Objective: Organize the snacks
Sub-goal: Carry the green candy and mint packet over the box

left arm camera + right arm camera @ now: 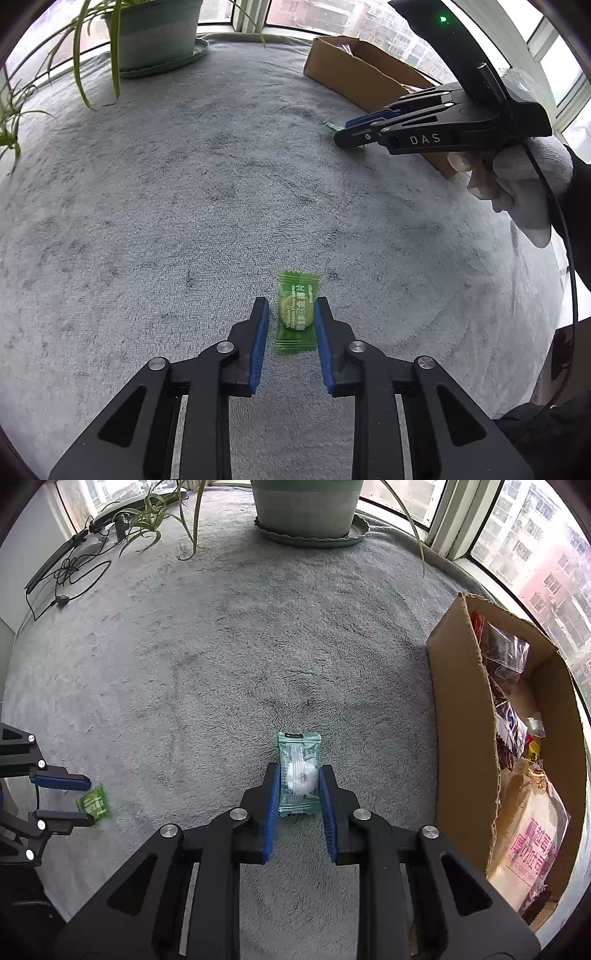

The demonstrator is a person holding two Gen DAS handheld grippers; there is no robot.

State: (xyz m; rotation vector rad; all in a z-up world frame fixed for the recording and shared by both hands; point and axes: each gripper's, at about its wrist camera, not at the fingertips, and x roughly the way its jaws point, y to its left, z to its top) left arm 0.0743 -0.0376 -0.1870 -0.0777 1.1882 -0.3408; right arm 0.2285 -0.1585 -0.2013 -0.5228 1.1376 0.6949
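A bright green wrapped candy [297,312] lies on the grey blanket between my left gripper's [290,308] blue pads; the pads stand beside it with small gaps. It also shows in the right wrist view [94,802], next to the left gripper [86,800]. My right gripper [298,775] has its pads against both sides of a pale green clear-wrapped candy [299,771] resting on the blanket. The right gripper also shows in the left wrist view [341,138], low on the blanket by the box, a green wrapper tip beside it.
An open cardboard box [461,709] holding several snack packets stands at the right, by the window; it also shows in the left wrist view [354,70]. A potted plant [306,509] on a saucer stands at the back. Cables [70,572] lie at the far left.
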